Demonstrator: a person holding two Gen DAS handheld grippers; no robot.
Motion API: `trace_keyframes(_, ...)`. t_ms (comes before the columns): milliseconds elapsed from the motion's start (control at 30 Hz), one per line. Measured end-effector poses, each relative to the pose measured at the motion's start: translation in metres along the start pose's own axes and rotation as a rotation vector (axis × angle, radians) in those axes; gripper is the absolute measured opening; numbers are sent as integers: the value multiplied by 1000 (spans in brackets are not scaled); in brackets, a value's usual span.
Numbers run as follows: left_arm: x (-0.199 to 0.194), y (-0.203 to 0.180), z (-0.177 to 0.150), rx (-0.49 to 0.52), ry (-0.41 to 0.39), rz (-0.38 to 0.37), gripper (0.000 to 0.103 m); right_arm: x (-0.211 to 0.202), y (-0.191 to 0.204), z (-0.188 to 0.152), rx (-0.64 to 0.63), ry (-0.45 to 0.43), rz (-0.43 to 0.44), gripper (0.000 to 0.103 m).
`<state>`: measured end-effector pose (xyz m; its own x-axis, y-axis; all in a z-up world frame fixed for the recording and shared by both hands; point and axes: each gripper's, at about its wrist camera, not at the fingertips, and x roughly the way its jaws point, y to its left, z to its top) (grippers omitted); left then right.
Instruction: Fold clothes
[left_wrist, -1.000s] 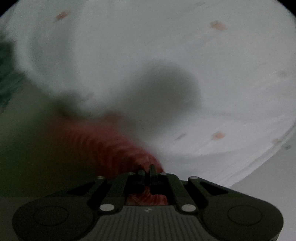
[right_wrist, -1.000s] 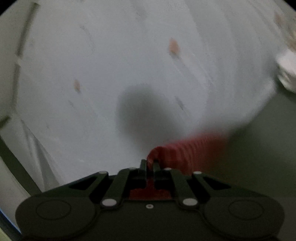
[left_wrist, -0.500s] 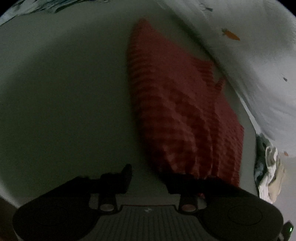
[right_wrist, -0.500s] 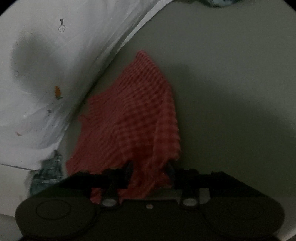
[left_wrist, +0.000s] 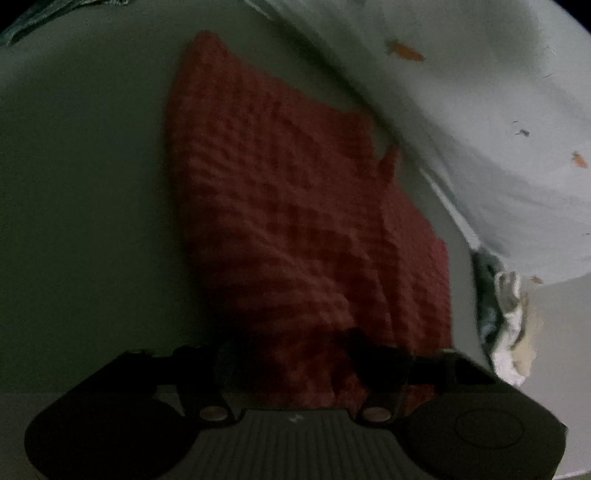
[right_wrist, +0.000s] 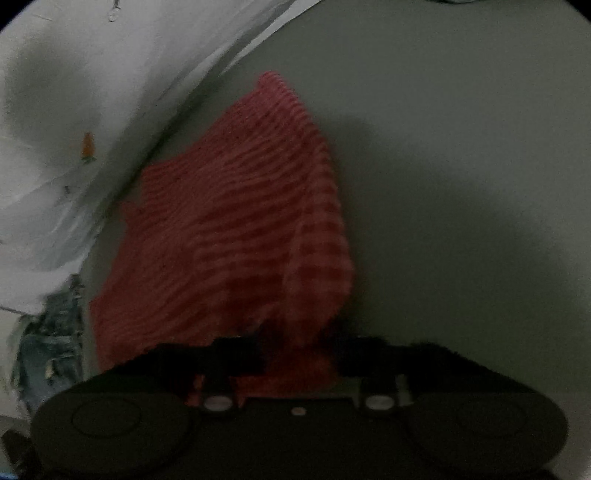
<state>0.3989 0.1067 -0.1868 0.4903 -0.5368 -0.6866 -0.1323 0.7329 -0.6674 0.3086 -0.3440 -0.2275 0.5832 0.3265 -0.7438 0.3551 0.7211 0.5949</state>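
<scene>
On the grey-green surface (left_wrist: 85, 206) lies a red checked cloth (left_wrist: 280, 206), folded over itself, with a second layer showing along its right side in the left wrist view. Frames dim and slightly blurred.

Left gripper (left_wrist: 291, 365): fingers spread wide. Near end of the cloth sits between them, bunched up toward the camera. One fingertip (left_wrist: 364, 345) overlaps the cloth edge; cannot tell whether it touches the cloth. Nothing clamped.

Right gripper (right_wrist: 295, 354): fingers likewise spread wide. A raised fold of the cloth (right_wrist: 229, 236) stands up between them, its lighter striped underside turned toward the right. Contact between fingers and cloth unclear; no pinch visible.

Surroundings, left wrist view: white sheet with small orange marks (left_wrist: 472, 110) runs along the far right edge of the surface, just beside the cloth's far corner. A crumpled pile of pale and bluish clothes (left_wrist: 506, 317) lies at right, near the cloth's right edge.

Right wrist view: same white sheet (right_wrist: 66, 110) at upper left; a bluish patterned garment (right_wrist: 48, 347) at lower left, just beside the cloth.
</scene>
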Motion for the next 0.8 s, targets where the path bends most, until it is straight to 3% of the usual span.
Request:
trace_keyframes(167, -17, -11, -7, -39, -46, -48, 4, -42, -7, -1, 1, -102, 112, 6)
trace_keyframes(200, -24, -14, -9, -43, -49, -54, 6, -44, -9, 0, 0, -99, 96, 7)
trace_keyframes(233, -31, -16, -12, -48, -51, -42, 13, -44, -11, 1, -2, -92, 75, 8)
trace_keyframes(400, -43, -12, -21, -17, -84, 151, 26, -46, -20, 5, -12, -62, -30, 33)
trace_keyframes(467, -52, -6, -19, -54, -119, 134, 28, -45, -20, 10, -24, -64, -60, 36)
trace_keyframes(567, -62, -6, -7, -76, -178, 83, 41, -39, -14, 22, -60, -95, -84, 42)
trace_keyframes(700, -47, -25, 17, -34, -189, 72, 57, -20, -4, 49, -106, -103, -98, 43)
trace_keyframes(800, -24, -40, 39, -26, -175, 59, 60, -2, 4, 66, -134, -104, -96, 44)
